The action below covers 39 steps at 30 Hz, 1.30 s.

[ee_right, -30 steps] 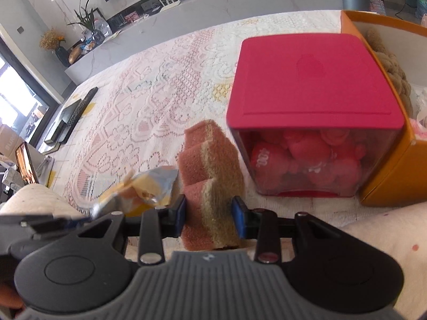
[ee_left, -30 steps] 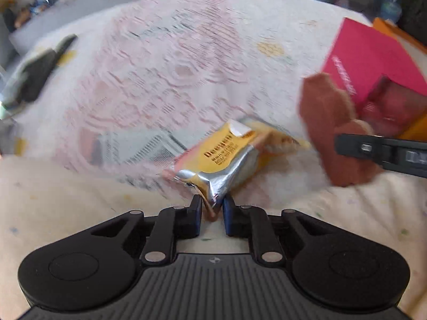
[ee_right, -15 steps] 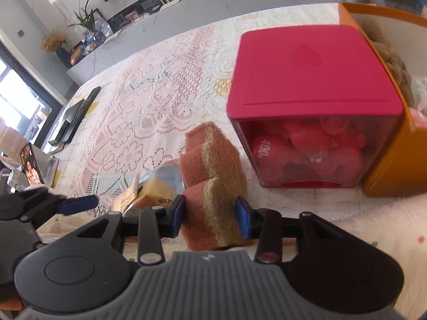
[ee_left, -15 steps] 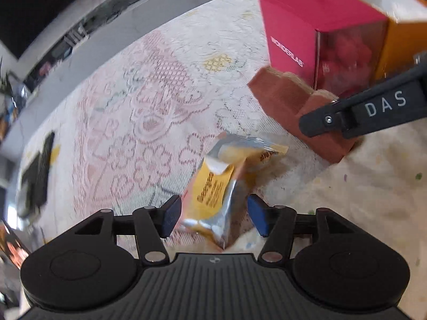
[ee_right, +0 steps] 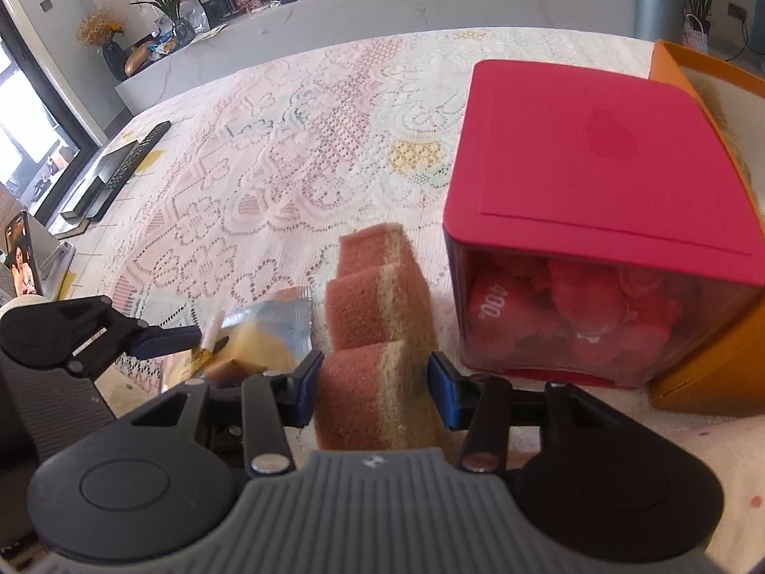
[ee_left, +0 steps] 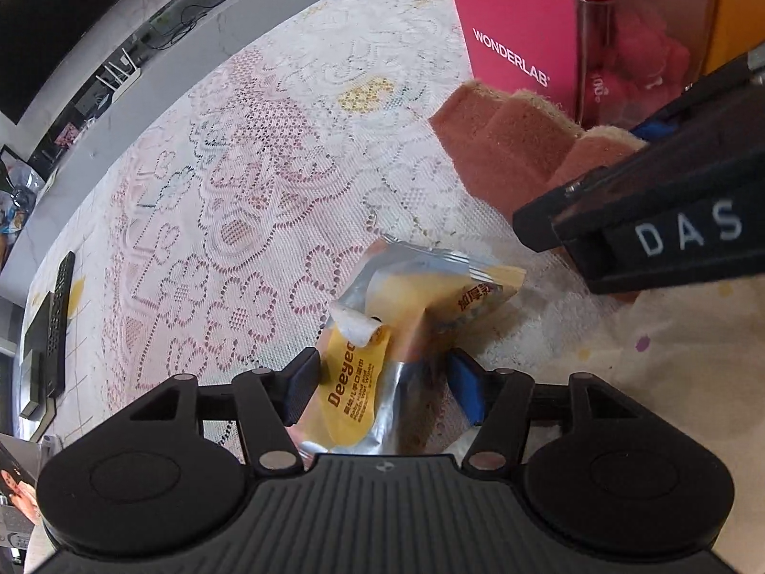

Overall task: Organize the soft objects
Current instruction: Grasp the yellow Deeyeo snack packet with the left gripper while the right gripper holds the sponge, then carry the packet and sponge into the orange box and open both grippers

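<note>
A silver and yellow wet-wipes packet lies on the lace tablecloth. It sits between the fingers of my left gripper, which is open; the right pad stands clear of it. The same packet shows at the left of the right wrist view. A stack of red-brown sponges with tan scouring layers stands on edge on the cloth. My right gripper holds its near end, with the pads touching both sides in a loose grip. The sponge stack lies to the right of the packet.
A red box with a clear front, full of red plush items, stands just right of the sponges. An orange box is behind it on the right. A black remote lies at the far left edge.
My left gripper has let go of the wipes packet and opened wide around it, rolling and sinking toward the cloth. My right gripper's jaws have widened a little on the sponges.
</note>
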Available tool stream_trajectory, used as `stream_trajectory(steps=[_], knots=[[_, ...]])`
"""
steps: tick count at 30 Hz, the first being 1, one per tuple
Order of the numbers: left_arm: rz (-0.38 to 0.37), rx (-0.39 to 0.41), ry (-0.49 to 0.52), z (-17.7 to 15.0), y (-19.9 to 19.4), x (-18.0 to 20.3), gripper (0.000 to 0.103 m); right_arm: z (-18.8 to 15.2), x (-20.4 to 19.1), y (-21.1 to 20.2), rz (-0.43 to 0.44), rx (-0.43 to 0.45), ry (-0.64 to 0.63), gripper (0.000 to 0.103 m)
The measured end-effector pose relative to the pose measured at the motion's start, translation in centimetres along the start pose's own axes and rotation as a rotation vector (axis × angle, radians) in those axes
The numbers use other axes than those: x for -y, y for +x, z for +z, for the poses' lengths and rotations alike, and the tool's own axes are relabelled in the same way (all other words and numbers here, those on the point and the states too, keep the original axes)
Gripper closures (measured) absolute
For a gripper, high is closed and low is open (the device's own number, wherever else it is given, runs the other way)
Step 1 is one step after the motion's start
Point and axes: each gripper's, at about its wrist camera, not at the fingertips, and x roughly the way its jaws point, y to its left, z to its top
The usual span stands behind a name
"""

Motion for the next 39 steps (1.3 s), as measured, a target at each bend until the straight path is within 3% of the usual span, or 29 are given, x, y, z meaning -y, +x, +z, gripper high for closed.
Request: stream_trajectory(steps=[4,9,12,19,24,33,39], knots=[[-0.005,0.009,-0.027,0.0,-0.1,-0.2,0.042,-0.2,0.1,0.0,-0.011,0.008,0.003,0.063],[-0.007,0.046,-0.096,-0.3,-0.8,-1.0,0.067,-0.4,0.3,-0.2,-0.018,0.016,0.006,0.067],[-0.013,0.066,-0.173,-0.7,-1.4,-2.0,0.075,-0.4,0.4,-0.7,-0.014,0.03,0.009,0.069],[-0.057,0.113,-0.382,-1.5,-3.8,-4.5,0.08,-0.2,0.2,-3.1,0.013,0.084,-0.001,0.07],[-0.096,0.16,-0.459,-1.4,-6.8,-5.0,0.082,-0.1,0.7,-5.6,0.068,0.123,0.024,0.071],[-0.123,0.273,-0.523,0.5,-12.2,-4.7,0.084,0.1,2.4,-12.8,0.157,0.259,0.045,0.072],[-0.157,0.326,-0.529,2.5,-14.3,-3.8,0.084,-0.4,4.9,-16.1,0.102,0.33,0.05,0.072]])
